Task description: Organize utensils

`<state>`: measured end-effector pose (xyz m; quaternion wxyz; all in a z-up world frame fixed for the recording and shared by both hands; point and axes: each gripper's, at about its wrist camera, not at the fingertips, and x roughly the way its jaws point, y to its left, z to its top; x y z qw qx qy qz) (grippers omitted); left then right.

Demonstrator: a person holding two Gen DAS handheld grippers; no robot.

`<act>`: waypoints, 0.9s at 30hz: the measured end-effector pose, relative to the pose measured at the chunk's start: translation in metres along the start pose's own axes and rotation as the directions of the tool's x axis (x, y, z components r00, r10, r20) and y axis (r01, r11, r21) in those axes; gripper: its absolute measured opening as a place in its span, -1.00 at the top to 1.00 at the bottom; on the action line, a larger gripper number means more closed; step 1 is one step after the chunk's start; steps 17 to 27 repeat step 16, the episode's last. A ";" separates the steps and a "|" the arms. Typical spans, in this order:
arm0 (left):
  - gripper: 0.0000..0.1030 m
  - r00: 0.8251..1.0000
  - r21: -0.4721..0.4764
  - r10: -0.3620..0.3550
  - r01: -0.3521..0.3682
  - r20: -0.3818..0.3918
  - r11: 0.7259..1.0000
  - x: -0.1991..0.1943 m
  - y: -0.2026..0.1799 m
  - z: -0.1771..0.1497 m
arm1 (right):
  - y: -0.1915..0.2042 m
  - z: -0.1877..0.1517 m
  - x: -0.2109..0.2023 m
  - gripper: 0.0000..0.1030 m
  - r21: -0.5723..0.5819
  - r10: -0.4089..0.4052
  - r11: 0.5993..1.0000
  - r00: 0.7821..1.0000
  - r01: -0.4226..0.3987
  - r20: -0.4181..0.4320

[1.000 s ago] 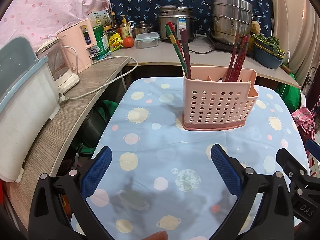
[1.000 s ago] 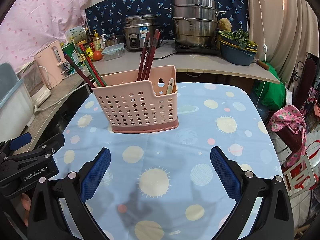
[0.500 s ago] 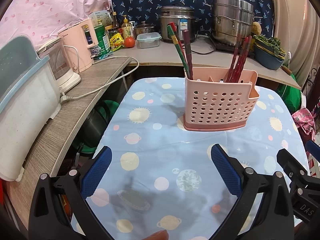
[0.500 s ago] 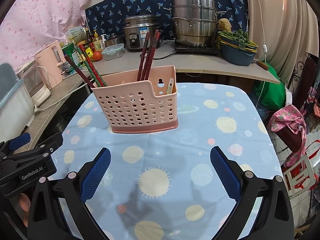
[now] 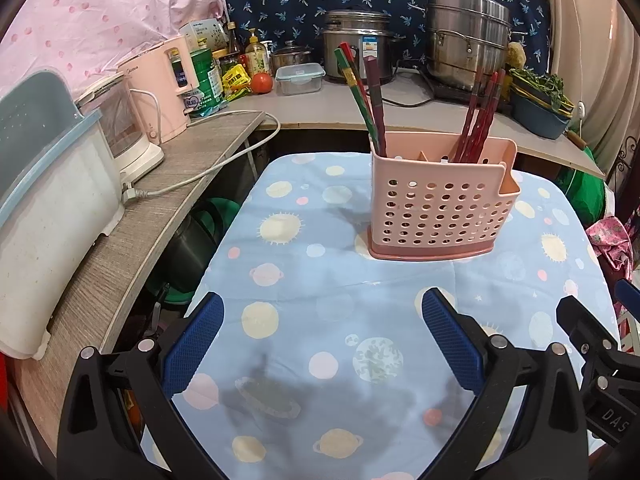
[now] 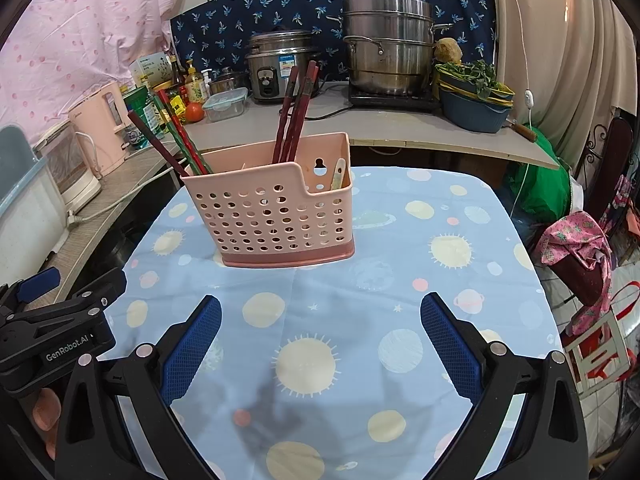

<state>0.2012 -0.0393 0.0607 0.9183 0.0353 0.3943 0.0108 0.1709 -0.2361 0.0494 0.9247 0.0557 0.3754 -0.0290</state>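
Observation:
A pink perforated utensil holder (image 5: 438, 208) stands upright on the blue planet-print tablecloth (image 5: 340, 312); it also shows in the right wrist view (image 6: 276, 216). Green and dark red chopsticks (image 5: 362, 92) lean in its left compartment, dark red chopsticks (image 5: 480, 116) in the middle one, and a pale utensil (image 6: 338, 174) in the right one. My left gripper (image 5: 320, 344) is open and empty, held back from the holder. My right gripper (image 6: 320, 344) is open and empty too, beside the left gripper.
A wooden counter (image 5: 132, 232) at left carries a white appliance (image 5: 44, 208), a pink kettle (image 5: 160, 88) and a cord. The back counter holds a rice cooker (image 6: 280, 64), steel pots (image 6: 388, 48) and a vegetable basin (image 6: 474, 96). Pink cloth items (image 6: 576, 248) lie to the right.
Both grippers have stayed open and nearly still. The left view has drifted very slightly. Nothing was taken or let go.

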 end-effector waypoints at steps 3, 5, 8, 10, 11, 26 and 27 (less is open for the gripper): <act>-0.84 1.000 -0.005 0.002 -0.002 0.005 1.000 -0.001 -0.001 -0.001 | -0.002 0.000 0.000 -0.87 -0.001 -0.003 1.000 1.000 0.003 -0.001; -0.84 1.000 -0.005 0.001 -0.001 0.004 1.000 -0.001 -0.002 -0.001 | -0.002 0.001 0.000 -0.87 -0.002 -0.004 1.000 1.000 0.004 0.000; -0.84 1.000 -0.005 -0.002 0.002 0.005 1.000 -0.002 -0.003 -0.001 | -0.002 0.000 -0.001 -0.87 -0.003 -0.006 1.000 1.000 0.006 0.002; -0.84 1.000 0.000 -0.008 0.008 0.005 1.000 -0.002 -0.003 -0.002 | -0.003 0.000 -0.001 -0.87 -0.004 -0.006 1.000 1.000 0.006 0.002; -0.84 1.000 0.000 -0.008 0.008 0.005 1.000 -0.003 -0.004 -0.002 | -0.003 0.000 -0.001 -0.87 -0.003 -0.006 1.000 1.000 0.006 0.002; -0.84 1.000 0.001 -0.018 0.018 0.016 1.000 -0.005 -0.005 -0.003 | -0.004 0.000 -0.004 -0.87 -0.002 -0.007 1.000 1.000 0.007 0.005; -0.84 1.000 0.001 -0.018 0.018 0.016 1.000 -0.005 -0.005 -0.003 | -0.004 0.000 -0.004 -0.87 -0.002 -0.007 1.000 1.000 0.007 0.005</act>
